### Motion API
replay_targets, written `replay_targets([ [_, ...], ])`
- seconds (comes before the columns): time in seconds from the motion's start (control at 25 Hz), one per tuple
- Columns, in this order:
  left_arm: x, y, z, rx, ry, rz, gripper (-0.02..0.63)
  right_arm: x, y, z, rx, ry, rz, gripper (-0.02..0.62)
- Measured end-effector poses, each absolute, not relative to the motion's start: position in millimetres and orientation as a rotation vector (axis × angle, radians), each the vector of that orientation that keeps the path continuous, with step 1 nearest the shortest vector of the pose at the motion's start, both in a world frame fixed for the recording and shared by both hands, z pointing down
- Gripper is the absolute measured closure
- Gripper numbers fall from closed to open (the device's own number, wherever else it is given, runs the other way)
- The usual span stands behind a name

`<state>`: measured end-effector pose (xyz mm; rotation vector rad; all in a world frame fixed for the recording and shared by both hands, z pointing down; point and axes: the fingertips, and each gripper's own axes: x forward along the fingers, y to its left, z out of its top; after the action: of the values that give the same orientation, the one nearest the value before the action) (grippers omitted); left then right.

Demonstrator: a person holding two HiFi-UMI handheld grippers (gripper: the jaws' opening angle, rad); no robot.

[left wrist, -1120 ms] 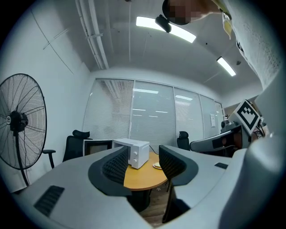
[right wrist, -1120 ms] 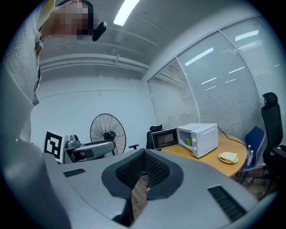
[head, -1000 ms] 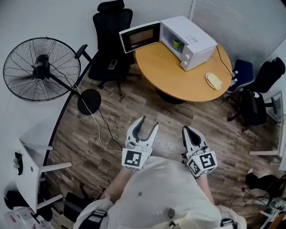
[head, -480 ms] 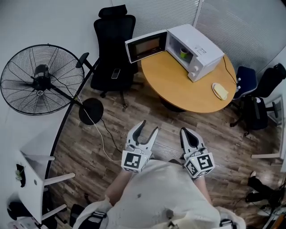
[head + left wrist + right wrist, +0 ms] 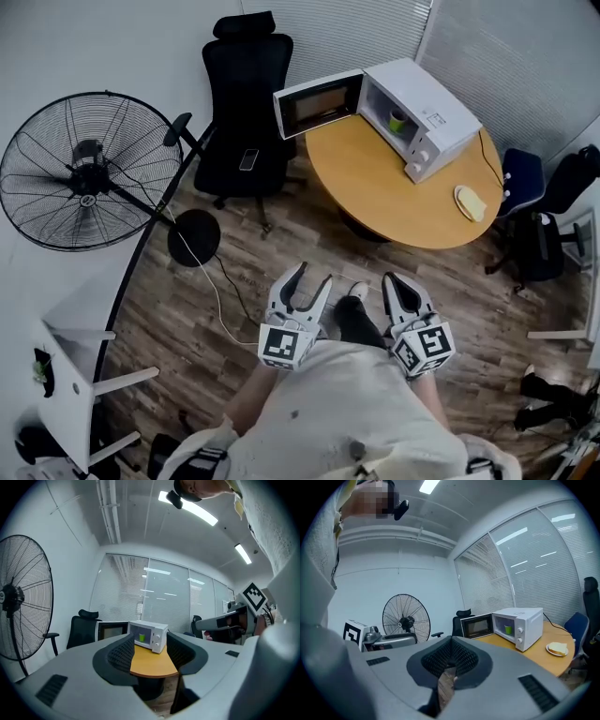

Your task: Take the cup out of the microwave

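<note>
Counted in view: one microwave (image 5: 422, 98); one cup (image 5: 398, 121); one surface (image 5: 375, 183); one plate (image 5: 462, 193); one fan (image 5: 89, 173); one phone (image 5: 248, 159). Three chairs are listed: black chair (image 5: 246, 103), blue chair (image 5: 521, 171), second black chair (image 5: 574, 173). Two grippers are listed: left gripper (image 5: 312, 275), right gripper (image 5: 390, 278).

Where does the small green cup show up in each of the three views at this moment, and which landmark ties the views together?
Head view: small green cup upper right, inside the open white microwave on the round wooden table.
Left gripper view: cup just below centre, inside the microwave.
Right gripper view: cup right of centre, inside the microwave.
Shared landmark: the white microwave, door swung open.
</note>
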<state>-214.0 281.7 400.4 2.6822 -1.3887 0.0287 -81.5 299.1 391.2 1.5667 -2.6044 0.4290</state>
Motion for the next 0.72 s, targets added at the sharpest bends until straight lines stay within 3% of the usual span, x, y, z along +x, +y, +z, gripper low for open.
replay_targets([
  [0.72,-232.5,153.7,397.7,2.576,-1.612,0.045,0.368,-103.0,147.7,393.4,1.351,-2.726,0.432,0.588],
])
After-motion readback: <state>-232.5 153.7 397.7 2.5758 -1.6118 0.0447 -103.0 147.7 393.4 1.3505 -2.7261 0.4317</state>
